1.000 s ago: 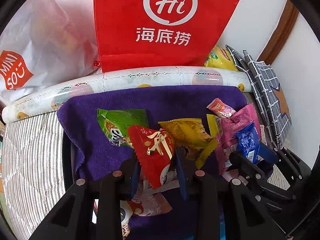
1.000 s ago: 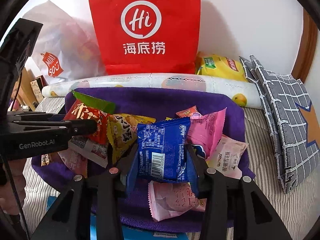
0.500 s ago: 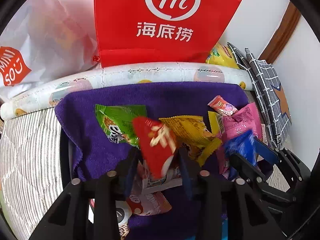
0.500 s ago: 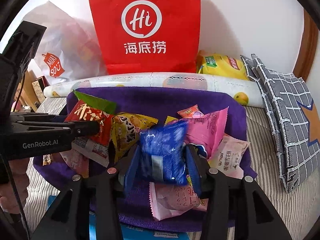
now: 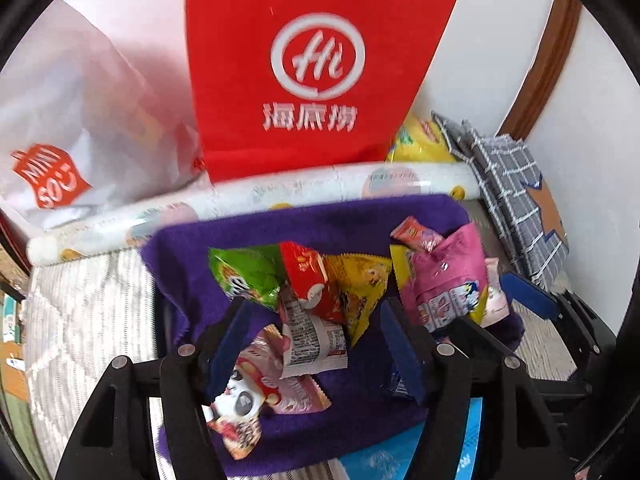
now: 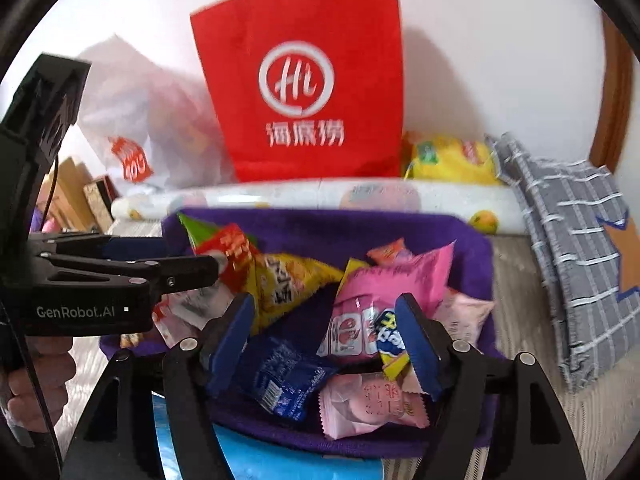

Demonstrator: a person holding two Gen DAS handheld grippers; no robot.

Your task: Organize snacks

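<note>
A purple cloth-lined bin [image 5: 248, 236] [image 6: 360, 228] holds several snack packets. The red packet [image 5: 306, 280] lies loose on the pile between a green packet [image 5: 244, 276] and a yellow one [image 5: 360, 280]. My left gripper [image 5: 314, 344] hovers above it, its jaws opening and nothing pressed between them. The blue packet [image 6: 280, 380] lies on the cloth below my right gripper [image 6: 324, 340], whose jaws are also opening and grip nothing. Pink packets [image 6: 384, 292] sit to the right. The left gripper [image 6: 188, 260] shows at the right view's left side, in a person's hand [image 6: 40, 376].
A red paper bag [image 5: 312, 72] and a white plastic bag [image 5: 72, 128] stand against the wall behind a rolled printed mat [image 5: 280, 196]. A yellow chip bag [image 6: 448, 158] and a grey checked cloth [image 6: 568, 248] lie at the right. A striped mattress [image 5: 88, 312] surrounds the bin.
Both grippers opened and rose. The red packet dropped from the left jaws onto the pile, and the blue packet fell from the right jaws onto the purple cloth.
</note>
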